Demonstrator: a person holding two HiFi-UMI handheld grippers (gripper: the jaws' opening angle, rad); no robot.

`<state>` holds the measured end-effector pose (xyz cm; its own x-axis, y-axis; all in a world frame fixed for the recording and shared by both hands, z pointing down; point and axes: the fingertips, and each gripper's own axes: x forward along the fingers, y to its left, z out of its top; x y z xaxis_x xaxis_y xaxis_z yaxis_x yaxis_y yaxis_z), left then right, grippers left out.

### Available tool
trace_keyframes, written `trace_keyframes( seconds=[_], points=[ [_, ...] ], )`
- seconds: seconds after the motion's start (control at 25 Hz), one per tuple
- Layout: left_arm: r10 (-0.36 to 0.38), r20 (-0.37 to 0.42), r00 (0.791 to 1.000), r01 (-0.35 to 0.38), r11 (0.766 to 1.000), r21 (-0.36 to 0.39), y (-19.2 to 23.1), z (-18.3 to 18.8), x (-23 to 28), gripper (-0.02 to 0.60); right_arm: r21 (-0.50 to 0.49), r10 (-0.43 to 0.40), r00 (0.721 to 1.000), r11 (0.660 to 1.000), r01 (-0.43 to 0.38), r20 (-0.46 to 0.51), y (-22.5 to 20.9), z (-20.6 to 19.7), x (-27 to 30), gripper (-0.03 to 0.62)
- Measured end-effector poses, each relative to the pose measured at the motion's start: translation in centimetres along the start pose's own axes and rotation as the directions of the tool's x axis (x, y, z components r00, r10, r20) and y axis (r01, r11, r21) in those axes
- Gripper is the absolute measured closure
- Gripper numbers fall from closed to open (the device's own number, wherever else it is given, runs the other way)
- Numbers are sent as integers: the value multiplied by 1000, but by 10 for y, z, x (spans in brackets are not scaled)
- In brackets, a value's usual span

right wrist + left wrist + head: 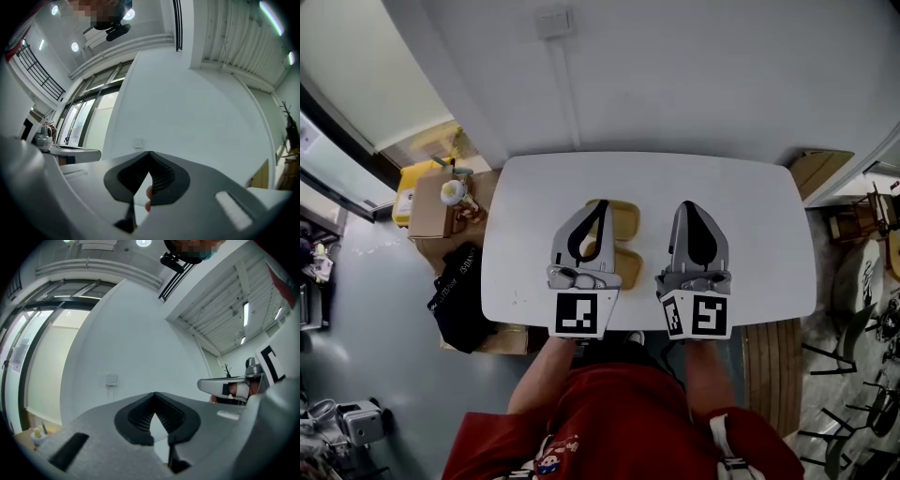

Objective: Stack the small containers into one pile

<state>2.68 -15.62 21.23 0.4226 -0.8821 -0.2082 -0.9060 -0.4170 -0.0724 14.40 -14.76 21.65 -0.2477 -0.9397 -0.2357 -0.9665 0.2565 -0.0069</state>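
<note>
Two shallow yellow containers lie side by side on the white table [750, 234] in the head view, one farther [626, 219] and one nearer [629, 268]. My left gripper [600, 204] hangs over them and hides their left parts. Its jaws are shut with nothing between them. My right gripper [689, 206] is shut and empty too, over bare table to the right of the containers. Both gripper views point up at the white wall. The left gripper [154, 394] and the right gripper [149, 153] each show closed tips and no container.
Left of the table stand a cardboard box [429, 206], a yellow box [411, 183] and a black bag [457, 291] on the floor. Wooden slats [769, 366] lie at the front right and chairs [862, 328] stand at the far right. A wall socket [554, 21] sits above the table.
</note>
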Motion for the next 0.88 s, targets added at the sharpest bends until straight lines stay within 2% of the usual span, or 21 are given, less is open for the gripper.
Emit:
trace_keyframes(
  seconds=[0.28,0.56,0.64,0.72,0.88],
  points=[
    [-39,-14,999,39,999,-22,16,-11,16,578,-15,-21,999,1000,21,-30,6,-11,17,592],
    [-69,-141,988,71,997,9,29,-53,16,578,10,-26,993,1000,27,-113,14,-47,25,592],
    [-75,-203,976,80,997,15,33,-72,12,578,34,-32,985,999,38,-169,16,-65,22,592],
    [-90,-281,955,95,995,3,36,-95,5,578,64,-22,971,997,39,-238,21,-88,17,592],
    [-103,-387,916,103,994,-21,37,-133,-8,566,105,5,924,994,38,-381,32,-134,2,566]
  ],
)
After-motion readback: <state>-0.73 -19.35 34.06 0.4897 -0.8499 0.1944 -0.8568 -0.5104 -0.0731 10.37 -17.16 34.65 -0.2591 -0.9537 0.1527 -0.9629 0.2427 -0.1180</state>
